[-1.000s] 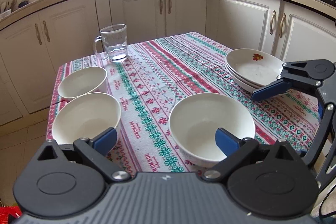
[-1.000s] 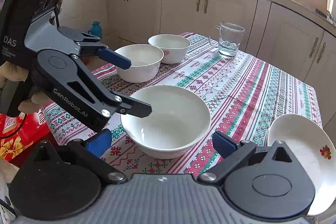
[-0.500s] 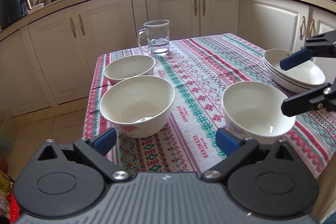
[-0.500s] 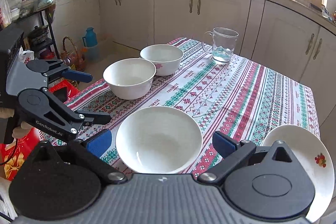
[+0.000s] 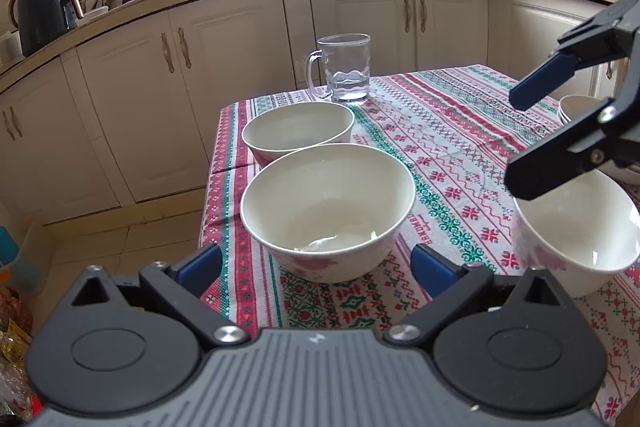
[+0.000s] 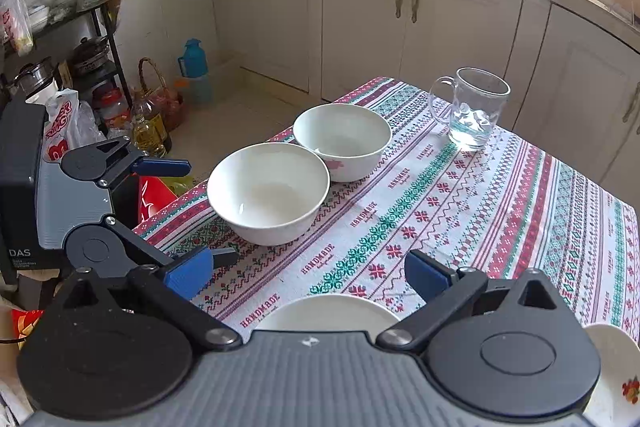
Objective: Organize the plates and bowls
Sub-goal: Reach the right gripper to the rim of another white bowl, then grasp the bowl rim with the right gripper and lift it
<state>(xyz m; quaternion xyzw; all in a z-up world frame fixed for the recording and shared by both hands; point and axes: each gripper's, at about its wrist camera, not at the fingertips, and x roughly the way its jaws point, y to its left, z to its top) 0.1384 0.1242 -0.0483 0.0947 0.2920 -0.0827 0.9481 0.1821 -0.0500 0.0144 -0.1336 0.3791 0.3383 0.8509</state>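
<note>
A woven, patterned tablecloth covers the table; nearest, the left gripper gapes empty before a round white bowl (glossy ceramic); a second bowl touches behind it; the right gripper hovers spread over a third bowl; farthest stands a glass mug.

Left gripper and right gripper apparently wide-jawed.

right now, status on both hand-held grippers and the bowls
Left hand-held gripper open, lined up on near bowl. Right hand-held gripper open, empty, above third bowl. Far bowl touches near bowl; glass mug behind, clear of the path.
</note>
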